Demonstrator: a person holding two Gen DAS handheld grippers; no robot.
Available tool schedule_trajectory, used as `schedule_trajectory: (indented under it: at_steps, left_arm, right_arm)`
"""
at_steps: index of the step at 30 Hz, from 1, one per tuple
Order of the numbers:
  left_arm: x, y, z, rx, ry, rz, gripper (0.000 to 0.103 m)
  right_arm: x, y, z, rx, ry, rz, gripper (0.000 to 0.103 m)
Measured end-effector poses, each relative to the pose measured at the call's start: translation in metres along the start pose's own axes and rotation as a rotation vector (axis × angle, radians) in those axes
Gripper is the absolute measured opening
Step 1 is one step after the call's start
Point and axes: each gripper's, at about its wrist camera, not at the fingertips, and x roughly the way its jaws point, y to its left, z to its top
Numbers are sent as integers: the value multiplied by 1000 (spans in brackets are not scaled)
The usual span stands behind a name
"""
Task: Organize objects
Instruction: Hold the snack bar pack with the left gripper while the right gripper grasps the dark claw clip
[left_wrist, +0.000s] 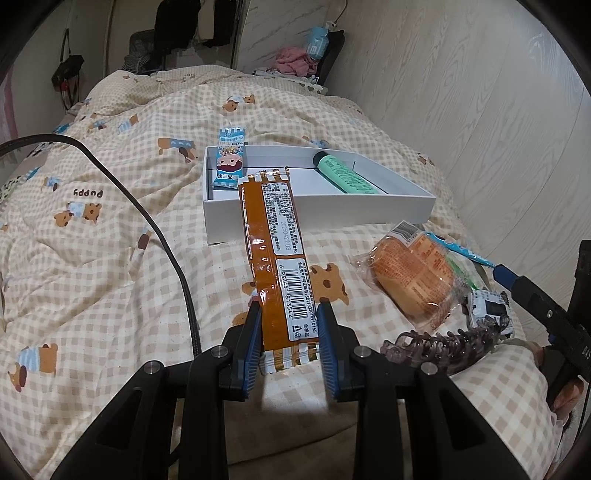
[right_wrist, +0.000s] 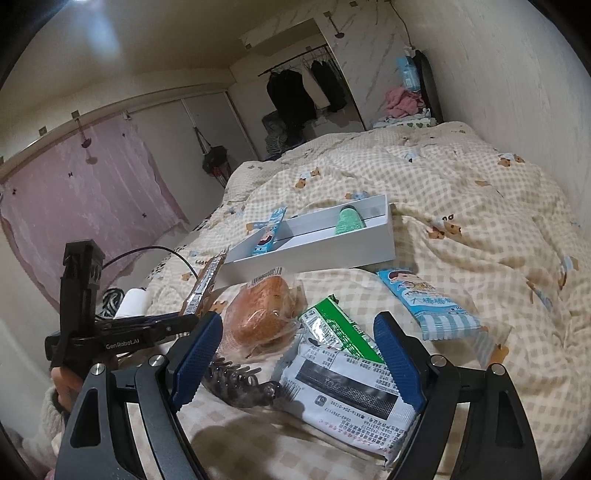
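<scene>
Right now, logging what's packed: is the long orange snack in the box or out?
Out: the left claw grips the orange snack above the white box.

My left gripper clamps the near end of a long orange plastic snack packet, barcode up, its far end reaching the open white cardboard box. Right of it lie a clear-wrapped round bun and a dark translucent hair claw on the checked quilt.

Just right of the left gripper, the hair claw covers the white packet's lower edge, and that packet's print is too small to read, as is the bun wrapper's
</scene>
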Motion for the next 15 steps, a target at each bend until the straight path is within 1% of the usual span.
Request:
schedule_trajectory:
  at_steps: [4,6,8,9,10,11,12,13,14,15]
  left_arm:
    - [1,0,0,-2,4,-1,32]
    - [2,1,1,-5,9,-5,32]
    - [2,1,1,-7,7,-7,32]
    - [2,1,1,-6,7,-7,32]
    - [2,1,1,-6,7,-6,32]
    - [2,1,1,-5,6,-6,32]
    - [2,1,0,-4,6,-6,32]
    - [2,1,1,-4,6,-7,32]
    - [2,1,0,-6,6,-8,32]
    - [2,1,0,-7,8,-9,32]
  right_arm:
    - [-1,4,0,-24,-7,12,84]
    - [0,5,-1,-30,-1,25,80]
    - [-1,6,-1,-35,2,35,79]
    - [-1,7,0,-42,10,52,74]
    - [-1,8,2,-55,25,74,72]
    - [0,11,5,-80,54,104,70]
    - [1,15,8,-120,94,128,62]
    - [2,18,12,-166,135,139,57]
    - [4,25,15,-247,197,136,53]
    - [5,29,15,-302,232,139,53]
